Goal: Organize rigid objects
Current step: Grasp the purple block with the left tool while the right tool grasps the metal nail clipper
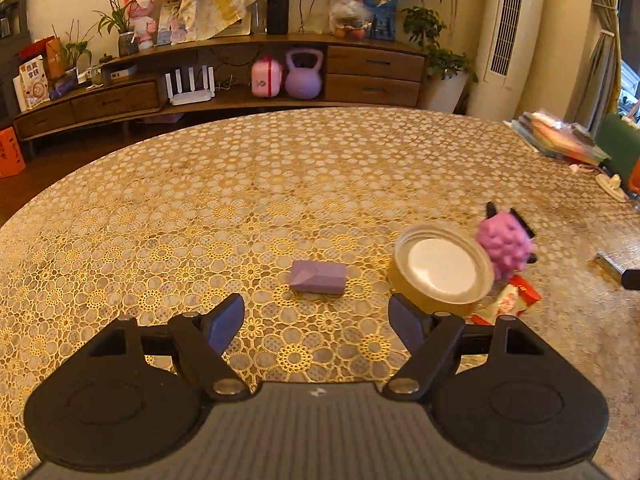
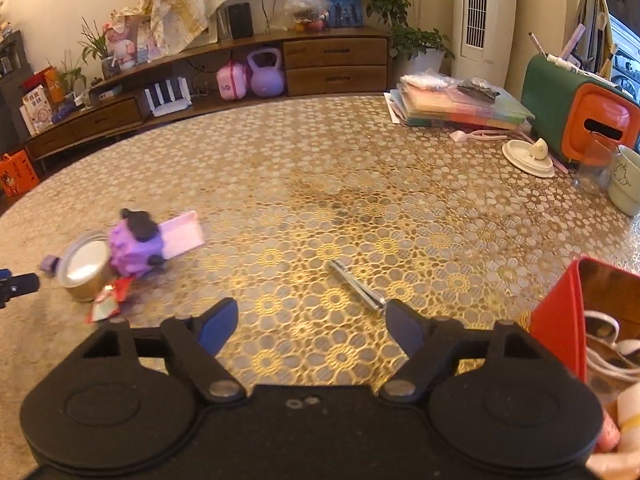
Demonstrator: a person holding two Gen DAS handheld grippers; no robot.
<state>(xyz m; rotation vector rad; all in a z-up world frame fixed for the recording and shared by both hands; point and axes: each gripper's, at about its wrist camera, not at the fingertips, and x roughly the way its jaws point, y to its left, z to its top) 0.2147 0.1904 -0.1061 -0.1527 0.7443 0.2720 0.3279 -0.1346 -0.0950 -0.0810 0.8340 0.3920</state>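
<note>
My left gripper (image 1: 316,318) is open and empty, low over the table. Just ahead of it lies a small purple block (image 1: 318,277). To its right stands a gold tin (image 1: 442,270) with a white lid, a purple bumpy cube toy (image 1: 505,247) and a red-and-white wrapper (image 1: 508,300). My right gripper (image 2: 312,326) is open and empty. A metal nail clipper (image 2: 356,284) lies just ahead of its right finger. The same tin (image 2: 84,266), cube toy (image 2: 136,246), wrapper (image 2: 108,300) and a pink flat card (image 2: 182,234) sit to the far left. A red box (image 2: 560,332) with items inside stands at the right.
The round table (image 2: 360,184) has a gold lace cover. At its far right are stacked books (image 2: 460,106), a green-and-orange holder (image 2: 576,108), a white dish (image 2: 528,156), a glass (image 2: 594,172) and a pale cup (image 2: 626,184). A wooden sideboard (image 1: 240,76) stands behind.
</note>
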